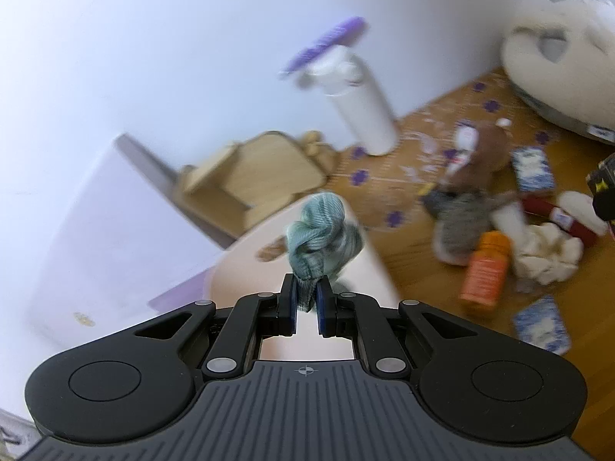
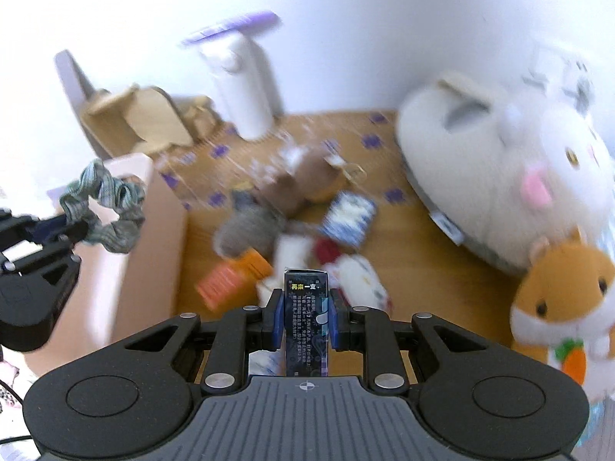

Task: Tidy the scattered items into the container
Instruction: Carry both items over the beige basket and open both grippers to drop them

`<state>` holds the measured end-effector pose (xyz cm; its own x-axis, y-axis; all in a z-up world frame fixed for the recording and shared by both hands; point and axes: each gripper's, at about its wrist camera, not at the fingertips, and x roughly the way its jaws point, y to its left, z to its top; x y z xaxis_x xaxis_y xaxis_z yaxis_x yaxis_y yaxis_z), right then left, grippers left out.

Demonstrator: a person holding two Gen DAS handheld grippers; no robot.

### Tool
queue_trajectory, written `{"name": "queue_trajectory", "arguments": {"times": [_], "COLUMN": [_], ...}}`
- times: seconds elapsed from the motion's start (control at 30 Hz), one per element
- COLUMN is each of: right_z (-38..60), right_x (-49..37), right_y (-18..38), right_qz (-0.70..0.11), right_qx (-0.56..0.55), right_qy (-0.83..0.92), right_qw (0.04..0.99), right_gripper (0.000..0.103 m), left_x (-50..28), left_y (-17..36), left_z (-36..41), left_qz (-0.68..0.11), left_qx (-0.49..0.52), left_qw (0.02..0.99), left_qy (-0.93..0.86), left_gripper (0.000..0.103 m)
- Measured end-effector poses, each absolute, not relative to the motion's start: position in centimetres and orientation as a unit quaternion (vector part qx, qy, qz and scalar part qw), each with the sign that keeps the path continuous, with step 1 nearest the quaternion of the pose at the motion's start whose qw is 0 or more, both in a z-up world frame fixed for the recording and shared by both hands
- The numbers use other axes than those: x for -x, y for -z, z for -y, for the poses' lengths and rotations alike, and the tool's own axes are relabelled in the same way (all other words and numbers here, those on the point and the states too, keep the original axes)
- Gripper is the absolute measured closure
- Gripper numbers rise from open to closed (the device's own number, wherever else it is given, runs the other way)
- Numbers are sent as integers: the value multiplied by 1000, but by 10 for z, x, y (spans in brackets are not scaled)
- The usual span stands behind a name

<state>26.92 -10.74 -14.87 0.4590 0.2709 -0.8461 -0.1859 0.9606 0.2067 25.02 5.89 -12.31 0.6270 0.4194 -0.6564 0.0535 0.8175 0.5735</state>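
Note:
My left gripper [image 1: 306, 292] is shut on a teal striped scrunchie [image 1: 323, 234] and holds it above the open pale pink container [image 1: 380, 269]. In the right wrist view the same scrunchie [image 2: 111, 201] hangs from the left gripper [image 2: 57, 226] over the container's rim [image 2: 161, 207]. My right gripper [image 2: 306, 301] is shut on a dark printed box [image 2: 306, 322], upright between its pads, above the floor pile. Scattered on the wooden floor are an orange bottle [image 1: 486, 269], a grey knit item [image 1: 457, 223], white cloth [image 1: 546, 257] and blue-white packets [image 1: 532, 169].
A white cylindrical bin with a purple lid [image 1: 357, 96] stands by the wall. A wooden stand [image 1: 261, 176] sits behind the container. A large white plush [image 2: 519, 169] and an orange hamster plush [image 2: 557, 307] lie at the right. A brown plush [image 2: 303, 180] lies mid-floor.

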Motion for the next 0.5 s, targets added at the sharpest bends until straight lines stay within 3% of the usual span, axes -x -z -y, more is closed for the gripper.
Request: {"name": "queue_trajectory", "arguments": {"times": [0.27,0.5], "right_z": [42,-27], "right_x": [-275,-281], "right_y": [99,81], "right_qz": [-458,-442], "right_qx": [-43,-42], "right_qy": [-193,-241], "right_qw": [867,863], "right_gripper": [82,82], "left_x": [-233,-220], "left_y": [90,95], "left_z": [-128,-176], "left_qz": [-408,-426], "left_qx": [-240,-214], "left_qw": [867,862], "left_qy": [-155,-175], "left_gripper": [94,93]}}
